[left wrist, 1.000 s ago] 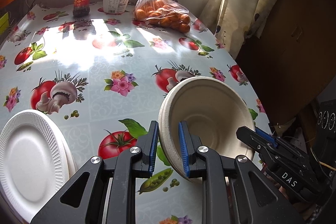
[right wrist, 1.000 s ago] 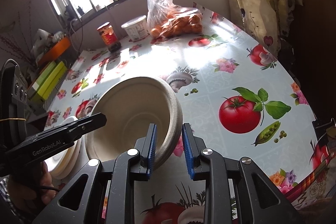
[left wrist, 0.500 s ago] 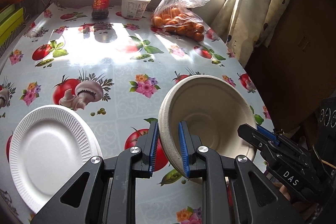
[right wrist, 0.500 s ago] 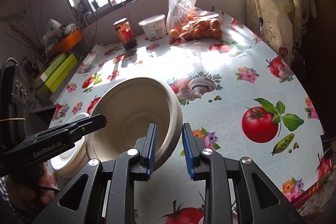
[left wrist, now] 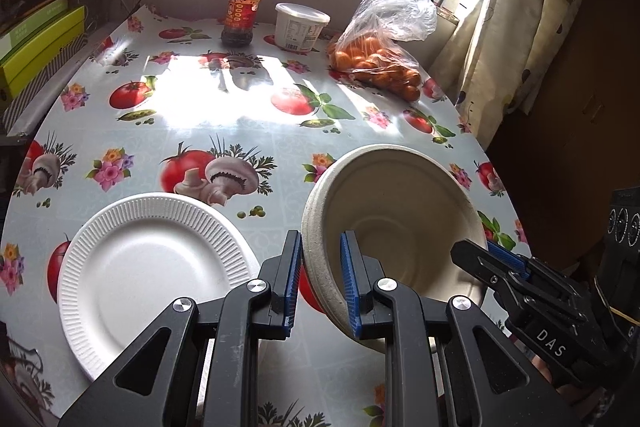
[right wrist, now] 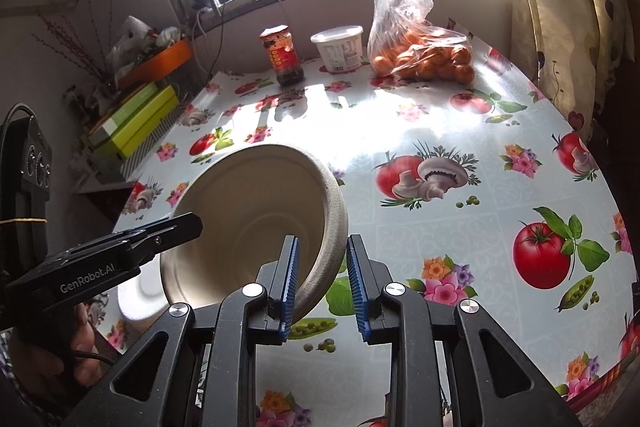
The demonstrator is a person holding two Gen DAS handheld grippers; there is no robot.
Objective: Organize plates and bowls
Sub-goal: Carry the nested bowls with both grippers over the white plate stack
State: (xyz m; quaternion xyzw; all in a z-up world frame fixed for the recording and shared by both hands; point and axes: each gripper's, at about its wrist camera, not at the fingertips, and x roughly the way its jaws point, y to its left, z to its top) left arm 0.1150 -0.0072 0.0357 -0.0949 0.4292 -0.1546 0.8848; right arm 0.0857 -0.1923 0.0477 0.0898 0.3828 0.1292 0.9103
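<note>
A beige paper bowl point(left wrist: 396, 219) hangs tilted above the table, held by both grippers on opposite rims. My left gripper point(left wrist: 320, 279) is shut on its left rim. My right gripper point(right wrist: 322, 275) straddles the right rim of the bowl point(right wrist: 256, 223), its jaws a little wider than the rim. A white ribbed foam plate point(left wrist: 148, 271) lies on the table left of the bowl, near the front edge; in the right wrist view a part of it point(right wrist: 136, 295) shows under the bowl.
The round table point(left wrist: 248, 143) has a tomato-and-mushroom oilcloth. At the back stand a sauce jar point(left wrist: 242, 13), a white tub point(left wrist: 300, 27) and a bag of oranges point(left wrist: 380, 59). Green boxes point(left wrist: 36, 43) lie off the table's left. A curtain point(left wrist: 516, 27) hangs right.
Both grippers have risen and pulled back with the bowl. The white plate has come further into the left view. The right gripper's jaws have opened a little.
</note>
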